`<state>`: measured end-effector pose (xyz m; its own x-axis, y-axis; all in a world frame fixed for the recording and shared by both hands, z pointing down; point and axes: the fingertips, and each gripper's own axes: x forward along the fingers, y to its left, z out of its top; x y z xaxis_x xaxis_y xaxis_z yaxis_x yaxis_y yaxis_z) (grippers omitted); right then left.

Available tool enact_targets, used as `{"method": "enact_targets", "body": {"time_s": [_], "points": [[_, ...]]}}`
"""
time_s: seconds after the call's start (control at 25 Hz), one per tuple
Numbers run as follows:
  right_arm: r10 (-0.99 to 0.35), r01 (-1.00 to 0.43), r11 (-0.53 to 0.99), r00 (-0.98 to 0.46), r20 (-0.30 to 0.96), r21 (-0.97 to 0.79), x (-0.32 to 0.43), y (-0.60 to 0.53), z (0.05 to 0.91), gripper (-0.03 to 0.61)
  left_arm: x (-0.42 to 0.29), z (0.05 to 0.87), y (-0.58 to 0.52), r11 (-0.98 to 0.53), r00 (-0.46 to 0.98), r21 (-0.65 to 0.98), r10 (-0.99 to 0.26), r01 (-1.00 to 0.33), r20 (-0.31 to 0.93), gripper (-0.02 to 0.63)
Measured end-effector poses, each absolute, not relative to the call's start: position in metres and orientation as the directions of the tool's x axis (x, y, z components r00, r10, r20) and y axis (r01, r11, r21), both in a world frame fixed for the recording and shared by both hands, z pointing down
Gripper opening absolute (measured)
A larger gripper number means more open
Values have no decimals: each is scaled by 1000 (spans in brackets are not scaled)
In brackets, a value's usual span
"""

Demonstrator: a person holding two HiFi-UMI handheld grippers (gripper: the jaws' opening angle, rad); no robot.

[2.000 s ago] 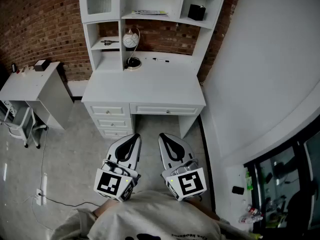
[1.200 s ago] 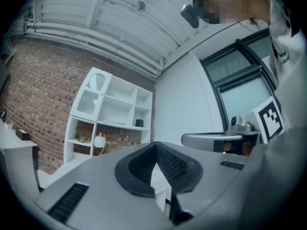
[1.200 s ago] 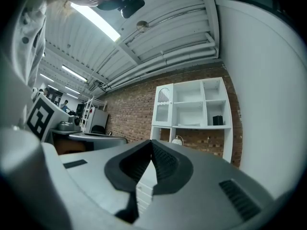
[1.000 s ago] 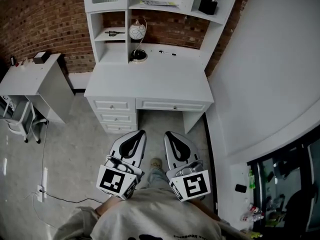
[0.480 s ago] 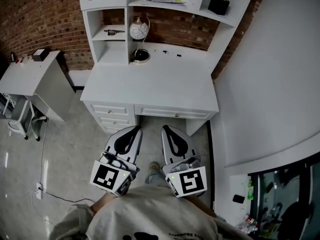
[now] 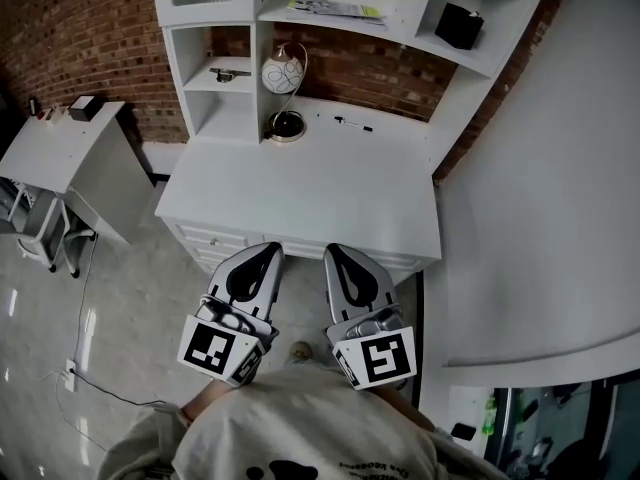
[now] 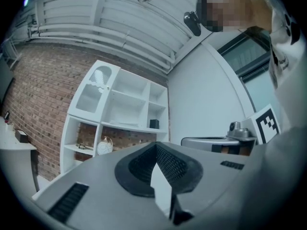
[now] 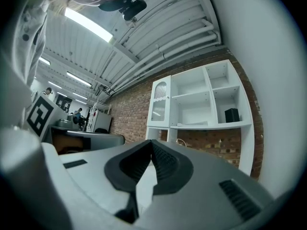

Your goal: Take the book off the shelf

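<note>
Head view: left tongs [image 6: 266, 253] and right tongs [image 6: 334, 253] are held side by side, low and close to the body, at the near edge of the white worktop [image 6: 300, 193]. Both are clenched and empty. In each gripper view the pads are seen meeting tip to tip with nothing between them.

The book [image 6: 335, 9] is noted lying flat on the middle upper shelf of the shelf unit [image 6: 262, 28] at the far side of the worktop. A black box [image 6: 460, 25] stands in the compartment to its right. The book is well apart from both tongs and untouched.

Step in hand, as judged: approach only; no reach has been started.

Next move, as judged: one pair of tongs must be lifted, carried across the worktop and opened before the shelf is reached. Because the book is thin and lies flat, its near edge would have to be pinched or drawn forward first. Whether that edge overhangs the shelf cannot be told. A globe lamp [image 6: 283, 71] under the shelf, toward the left, should be cleared on the way up.
</note>
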<state>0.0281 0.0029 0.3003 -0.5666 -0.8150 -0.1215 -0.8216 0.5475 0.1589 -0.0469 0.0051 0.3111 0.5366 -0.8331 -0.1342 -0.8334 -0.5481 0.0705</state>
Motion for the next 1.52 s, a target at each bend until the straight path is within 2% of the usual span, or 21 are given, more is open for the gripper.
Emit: {"method": "enact_targets", "body": {"time_s": [0.32, 0.88, 1.52], "points": [[-796, -804, 572, -592, -127, 159, 49, -40, 301, 17, -26, 311, -37, -532, 519, 64, -842, -844, -150, 9], [-829, -835, 522, -545, -126, 174, 84, -91, 305, 17, -8, 304, -86, -552, 536, 37, -822, -833, -193, 9], [-847, -857, 487, -511, -150, 167, 72, -213, 291, 17, -11, 282, -214, -598, 583, 0, -781, -801, -222, 9]]}}
